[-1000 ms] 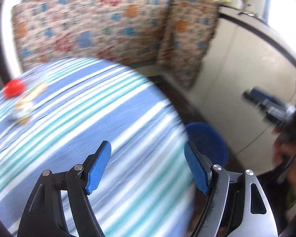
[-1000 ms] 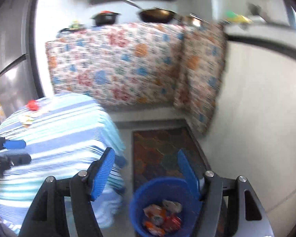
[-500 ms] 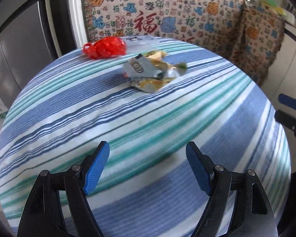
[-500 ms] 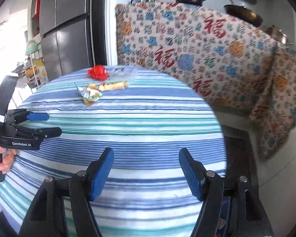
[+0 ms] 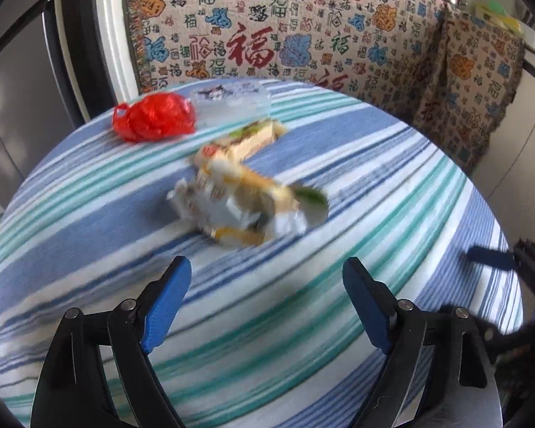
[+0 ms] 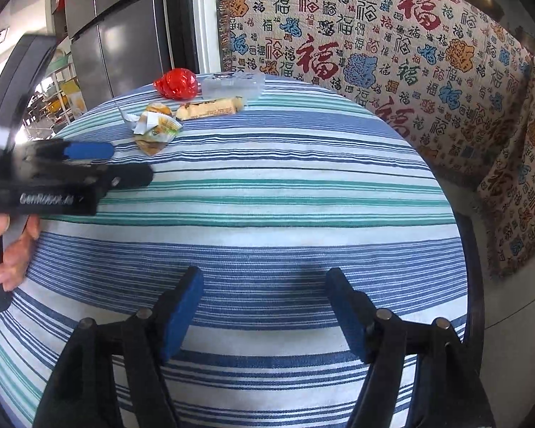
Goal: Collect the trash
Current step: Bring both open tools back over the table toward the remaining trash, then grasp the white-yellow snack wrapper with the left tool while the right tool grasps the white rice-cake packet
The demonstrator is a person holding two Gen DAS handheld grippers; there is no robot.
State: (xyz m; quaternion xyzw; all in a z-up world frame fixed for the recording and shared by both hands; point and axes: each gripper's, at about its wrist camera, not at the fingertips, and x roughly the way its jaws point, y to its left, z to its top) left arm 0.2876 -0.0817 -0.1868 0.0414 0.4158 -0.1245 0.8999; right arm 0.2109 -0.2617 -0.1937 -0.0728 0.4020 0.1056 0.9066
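Just ahead of the left gripper (image 5: 265,285), whose empty jaws are opening, a crumpled snack wrapper (image 5: 239,207) lies on the striped desk (image 5: 392,185). Farther back, the right gripper (image 6: 264,299) is opening too, well short of it.

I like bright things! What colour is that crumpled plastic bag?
Red. The crumpled red plastic bag shows best in the left wrist view.

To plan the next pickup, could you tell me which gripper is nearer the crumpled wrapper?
Left. The left gripper, jaws opening, sits just short of the crumpled wrapper; the right gripper is farther back across the table.
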